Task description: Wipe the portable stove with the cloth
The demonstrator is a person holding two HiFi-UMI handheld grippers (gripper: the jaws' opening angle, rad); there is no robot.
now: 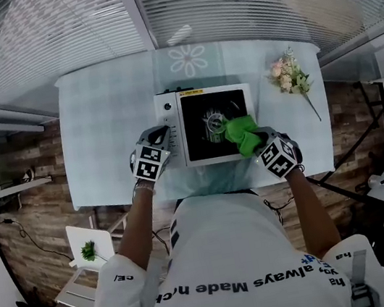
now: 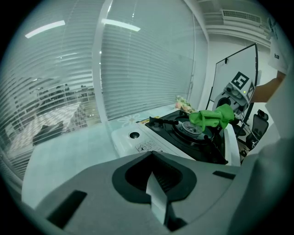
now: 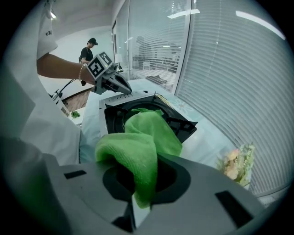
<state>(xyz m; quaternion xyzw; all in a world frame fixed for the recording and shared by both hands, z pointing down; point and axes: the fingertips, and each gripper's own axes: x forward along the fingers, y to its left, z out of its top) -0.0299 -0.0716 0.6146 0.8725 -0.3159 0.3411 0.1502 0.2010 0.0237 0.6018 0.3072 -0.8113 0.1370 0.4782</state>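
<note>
- Right tongs (image 3: 138, 195) pinch the cloth (image 3: 149, 133); I see it bunched just ahead of them, over the stove (image 1: 201, 144) burner.
- Left tongs (image 2: 154, 158): I read them pressed together, empty, tips at the stove's left edge.
- Flowers (image 1: 289, 77) lie farther off, right of the right tongs.

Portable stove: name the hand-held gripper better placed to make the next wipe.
Right. The right hand-held gripper is shut on the green cloth, draped over the portable stove. The left hand-held gripper is shut and empty at the stove's left side.
</note>
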